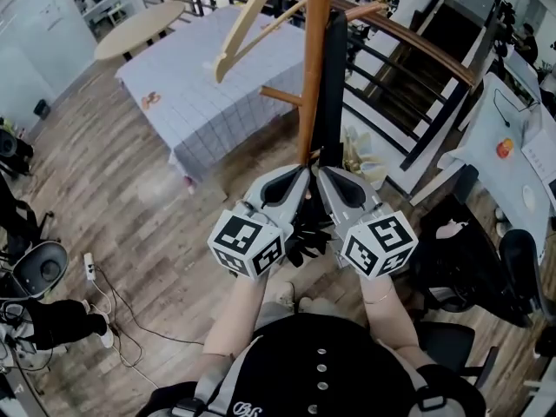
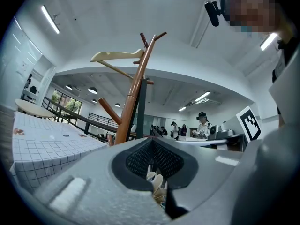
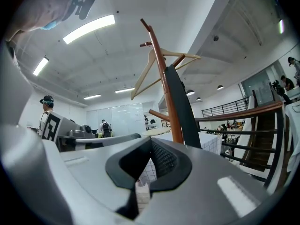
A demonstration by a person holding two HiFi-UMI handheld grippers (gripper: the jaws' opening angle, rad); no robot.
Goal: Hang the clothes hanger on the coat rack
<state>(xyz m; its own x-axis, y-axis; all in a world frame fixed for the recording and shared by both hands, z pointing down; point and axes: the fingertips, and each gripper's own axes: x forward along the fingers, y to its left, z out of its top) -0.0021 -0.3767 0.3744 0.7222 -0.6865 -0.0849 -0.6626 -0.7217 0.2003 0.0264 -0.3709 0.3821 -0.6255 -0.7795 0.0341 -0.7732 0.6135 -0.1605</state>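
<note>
Judging from the clothes hanger (image 1: 233, 49), task looks done: hooked high on the coat rack (image 1: 314, 68), near the top of its pole, slanting out to one side and clear of both tools. Holding nothing in the left gripper (image 1: 298, 177), jaws pressed together, low down and just beside the rack's pole; same with the right gripper (image 1: 325, 177), jaws closed on nothing, close against the other side of that pole.

Could go wrong from here through a bump: either gripper sits near enough to the pole to nudge it on the way out, and a shaken rack might swing the hanger off. Could also slip off unaided, if hooked only shallowly over the peg.

Cannot make out how far the hook wraps over the peg; too small in both gripper views, and cut by the top edge in the head view. Cannot tell whether the fingertips touch the pole or only stand beside it. Foot of the rack hidden behind the grippers and their marker cubes. Dark post behind the rack partly masked by the pole
</note>
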